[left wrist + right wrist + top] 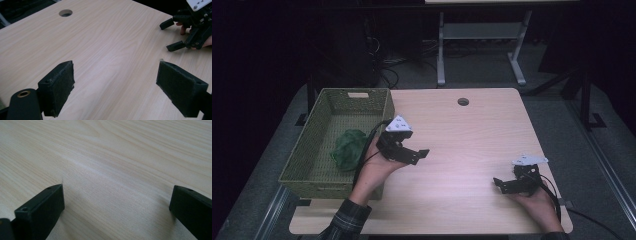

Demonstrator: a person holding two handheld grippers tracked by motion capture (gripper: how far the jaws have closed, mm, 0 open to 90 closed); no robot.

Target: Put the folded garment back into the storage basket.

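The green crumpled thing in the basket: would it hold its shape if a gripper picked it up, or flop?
The green bundle looks like soft, crumpled cloth with folds, so it would probably sag and drape from the jaws. It seems light for its bulk and unlikely to roll. Lying low inside the woven basket, it might catch on the weave when lifted.

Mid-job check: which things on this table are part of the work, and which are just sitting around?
In the job:
left hand-held gripper, open
right hand-held gripper, open
green cloth lying in the woven basket

Just there:
cable hole in the table
desk frame behind
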